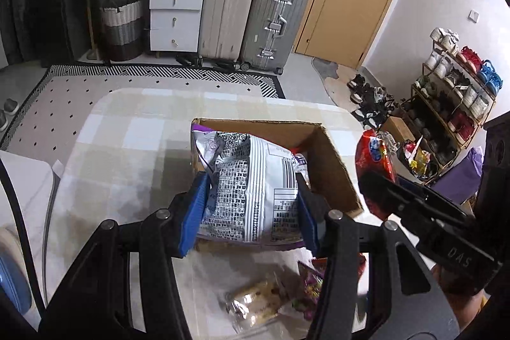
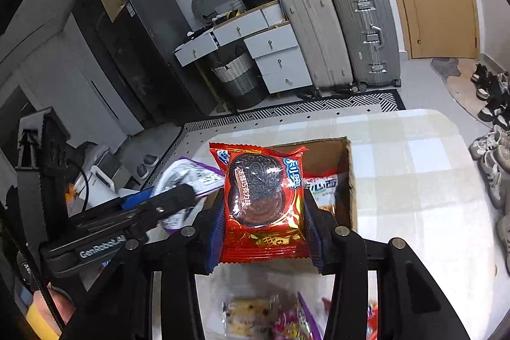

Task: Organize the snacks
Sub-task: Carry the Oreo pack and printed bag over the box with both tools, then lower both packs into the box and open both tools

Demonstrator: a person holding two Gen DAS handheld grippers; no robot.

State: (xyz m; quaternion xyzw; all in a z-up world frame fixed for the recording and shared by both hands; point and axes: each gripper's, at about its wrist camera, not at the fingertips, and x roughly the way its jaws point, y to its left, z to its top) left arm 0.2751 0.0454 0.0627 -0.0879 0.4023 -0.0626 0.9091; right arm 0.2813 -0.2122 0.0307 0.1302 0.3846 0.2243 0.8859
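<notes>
Snacks in transit: we carry 2, left gripper [image 1: 251, 206] clamped on the white-purple bag [image 1: 248, 180], right gripper [image 2: 263, 225] clamped on the red cookie pack [image 2: 263, 203], and next must release both over the cardboard box [image 1: 331, 168].

A white and purple snack bag [image 1: 251, 190] densely printed in black hangs upright, pinched at both sides, in front of an open cardboard box [image 1: 331, 168] on the checked tabletop. A red cookie packet [image 2: 264, 206] — two dark sandwich cookies pictured on it — is held upright too, before the box, which already holds packets. More wrapped snacks [image 2: 271, 317] lie blurred on the table nearer the camera.
</notes>
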